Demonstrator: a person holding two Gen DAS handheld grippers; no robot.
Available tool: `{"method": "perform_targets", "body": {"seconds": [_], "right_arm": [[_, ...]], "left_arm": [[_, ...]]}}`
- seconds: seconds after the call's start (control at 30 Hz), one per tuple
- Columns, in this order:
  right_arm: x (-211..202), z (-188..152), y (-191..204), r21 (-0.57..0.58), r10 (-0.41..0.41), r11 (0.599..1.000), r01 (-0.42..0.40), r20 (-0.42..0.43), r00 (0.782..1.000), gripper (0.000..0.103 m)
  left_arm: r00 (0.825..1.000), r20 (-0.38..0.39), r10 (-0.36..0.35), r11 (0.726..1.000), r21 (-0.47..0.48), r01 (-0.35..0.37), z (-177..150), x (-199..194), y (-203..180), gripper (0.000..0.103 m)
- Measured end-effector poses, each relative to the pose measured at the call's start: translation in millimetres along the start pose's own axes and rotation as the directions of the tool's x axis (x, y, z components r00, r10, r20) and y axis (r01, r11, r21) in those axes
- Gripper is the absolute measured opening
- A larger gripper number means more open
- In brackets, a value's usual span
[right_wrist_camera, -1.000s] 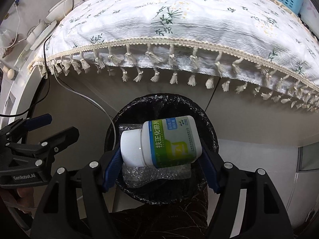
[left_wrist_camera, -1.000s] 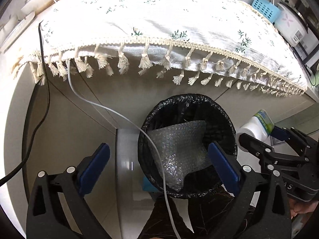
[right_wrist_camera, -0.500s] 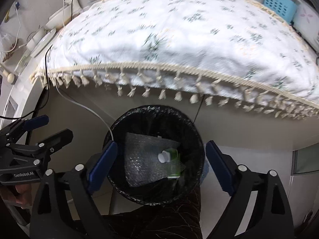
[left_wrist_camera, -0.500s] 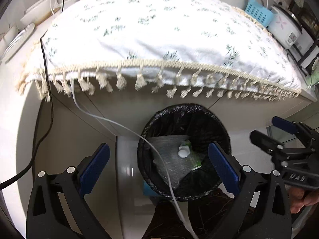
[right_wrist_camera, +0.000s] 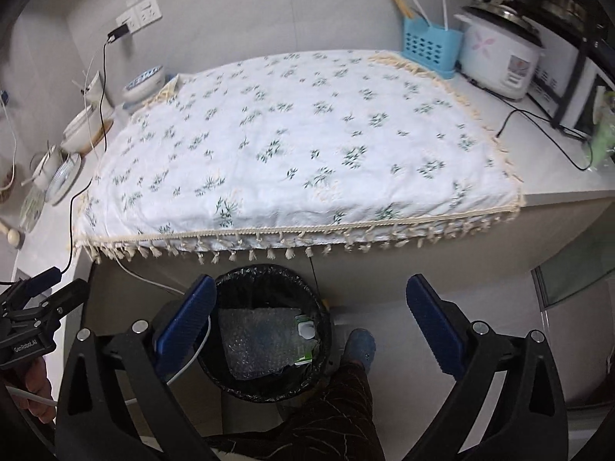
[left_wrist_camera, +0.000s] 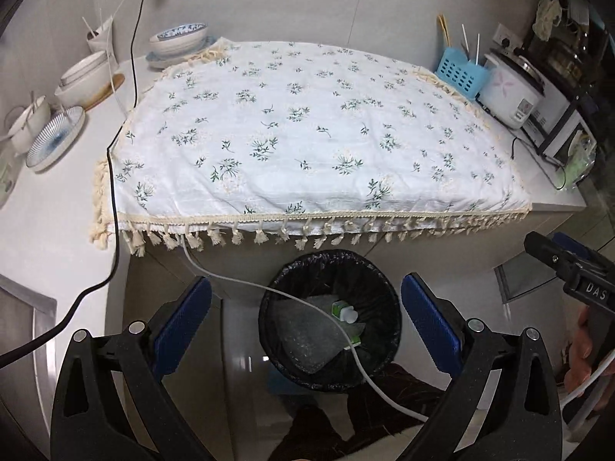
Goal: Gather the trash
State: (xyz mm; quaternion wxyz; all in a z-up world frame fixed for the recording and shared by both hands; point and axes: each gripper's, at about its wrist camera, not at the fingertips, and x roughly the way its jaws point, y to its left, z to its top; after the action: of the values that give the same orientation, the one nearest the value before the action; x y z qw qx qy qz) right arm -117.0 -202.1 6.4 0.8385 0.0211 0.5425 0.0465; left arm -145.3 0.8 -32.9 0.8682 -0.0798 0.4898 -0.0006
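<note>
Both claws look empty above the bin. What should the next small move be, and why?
Probably swing both claws up toward the counter to look for more trash. The bottle already lies in the bin on the bubble wrap, the right claw and left claw hold nothing, and the tablecloth shows no obvious litter, so a search seems due.

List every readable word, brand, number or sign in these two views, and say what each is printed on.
"DAS": on the body of the black right gripper, seen from the left wrist.
"GenRobot.AI": on the body of the black left gripper, seen from the right wrist.
Green-and-white pill bottle in the black-lined trash bin: label too small to read.
White rice cooker: front panel text blurred.
</note>
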Motion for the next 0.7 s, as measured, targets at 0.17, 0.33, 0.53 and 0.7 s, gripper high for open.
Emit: {"method": "perform_targets", "body": {"seconds": [0.17, 0.33, 0.53, 0.7], "right_arm": [[-25, 6, 6, -0.010, -0.014, 1.000, 0.014, 0.012, 1.000, 0.095], [-28, 10, 10, -0.036, -0.037, 0.999, 0.038, 0.009, 0.999, 0.095], [-22, 14, 8, -0.049, -0.050, 0.998, 0.050, -0.001, 0.999, 0.095], [-20, 14, 6, -0.043, -0.050, 0.998, 0.050, -0.005, 0.999, 0.095]], "left_arm": [[1.000, 0.012, 0.026, 0.999, -0.029, -0.026, 10, -25, -4, 0.097], [0.999, 0.003, 0.039, 0.999, -0.016, -0.039, 13, -25, -12, 0.097], [0.999, -0.007, 0.054, 0.999, -0.010, -0.054, 16, -21, -13, 0.096], [0.998, -0.006, 0.059, 0.998, -0.011, -0.059, 17, -21, -12, 0.096]]}}
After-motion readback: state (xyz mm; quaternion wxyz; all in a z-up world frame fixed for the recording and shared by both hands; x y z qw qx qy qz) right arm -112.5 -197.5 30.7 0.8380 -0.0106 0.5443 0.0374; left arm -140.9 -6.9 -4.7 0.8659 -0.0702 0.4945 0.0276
